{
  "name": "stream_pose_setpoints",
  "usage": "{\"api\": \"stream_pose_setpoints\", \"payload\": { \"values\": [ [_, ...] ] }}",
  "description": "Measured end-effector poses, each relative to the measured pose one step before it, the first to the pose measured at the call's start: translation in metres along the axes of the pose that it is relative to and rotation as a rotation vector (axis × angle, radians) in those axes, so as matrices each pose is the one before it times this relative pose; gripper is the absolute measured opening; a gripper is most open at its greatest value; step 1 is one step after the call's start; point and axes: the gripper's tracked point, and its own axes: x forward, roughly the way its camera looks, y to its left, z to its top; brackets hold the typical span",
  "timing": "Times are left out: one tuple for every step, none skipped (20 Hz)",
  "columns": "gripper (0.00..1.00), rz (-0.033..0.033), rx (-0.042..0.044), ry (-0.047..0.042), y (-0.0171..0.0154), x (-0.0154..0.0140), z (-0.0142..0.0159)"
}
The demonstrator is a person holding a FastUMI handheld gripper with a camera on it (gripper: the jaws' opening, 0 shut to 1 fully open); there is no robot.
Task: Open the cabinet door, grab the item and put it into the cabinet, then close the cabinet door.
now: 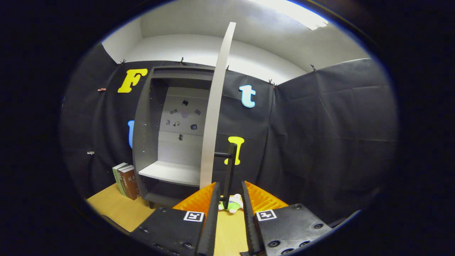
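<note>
The grey cabinet [149, 117] stands on the wooden table with its door [213, 117] swung wide, seen edge-on. Its white shelf [170, 172] is bare. A black bar handle [231, 167] sticks out of the door on a short post and runs down between my fingertips. My gripper [230, 183] is open, its orange fingers [199, 201] standing on either side of the handle with a gap to each. A small green and white toy [231, 203] lies on the table just beyond the fingers, low between them.
Two books [125, 180] lean against the cabinet's left side on the wooden table [113, 209]. Black cloth walls close in behind and to the right. Small dark marks dot the cabinet's back panel [183, 117].
</note>
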Motion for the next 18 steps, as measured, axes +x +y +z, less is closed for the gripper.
{"api": "stream_pose_setpoints", "payload": {
  "values": [
    [0.60, 0.02191, 0.01038, 0.00478, 0.00818, -0.00926, -0.00204],
    [0.73, 0.02593, 0.01278, 0.01645, 0.00964, -0.00684, -0.00631],
    [0.85, 0.00471, -0.00356, 0.02445, 0.00678, -0.00427, -0.01006],
    [0.98, 0.01112, -0.00837, 0.02956, 0.00834, -0.00183, -0.01177],
    [0.96, 0.01434, -0.00243, 0.02238, 0.01024, -0.00139, -0.00850],
    [0.97, 0.01323, 0.00544, 0.02186, 0.01335, -0.00132, -0.01126],
    [0.97, 0.01887, 0.01057, 0.03085, 0.01230, 0.00192, -0.01256],
    [0.97, 0.01968, 0.02112, 0.04435, 0.01484, 0.00316, -0.01709],
    [0.97, 0.02026, 0.03070, 0.04875, 0.01550, 0.00343, -0.01858],
    [0.98, 0.01763, 0.03168, 0.05284, 0.01377, 0.00691, -0.01965],
    [0.98, 0.01667, 0.01990, 0.04881, 0.01142, 0.00957, -0.02177],
    [0.98, 0.01035, 0.00994, 0.04939, 0.00926, 0.01108, -0.02251],
    [0.98, 0.00974, 0.00257, 0.03815, 0.00752, 0.01393, -0.02134],
    [0.98, 0.00245, -0.00259, 0.03293, 0.00369, 0.01567, -0.01772],
    [0.98, 0.00776, -0.01038, 0.04035, 0.00365, 0.01375, -0.02033],
    [0.98, 0.00831, -0.01046, 0.03662, 0.00377, 0.01444, -0.01857],
    [0.98, 0.01106, -0.00377, 0.03826, 0.00430, 0.01229, -0.01826],
    [0.98, 0.01326, -0.00537, 0.03510, 0.00485, 0.01373, -0.01499]
  ]
}}
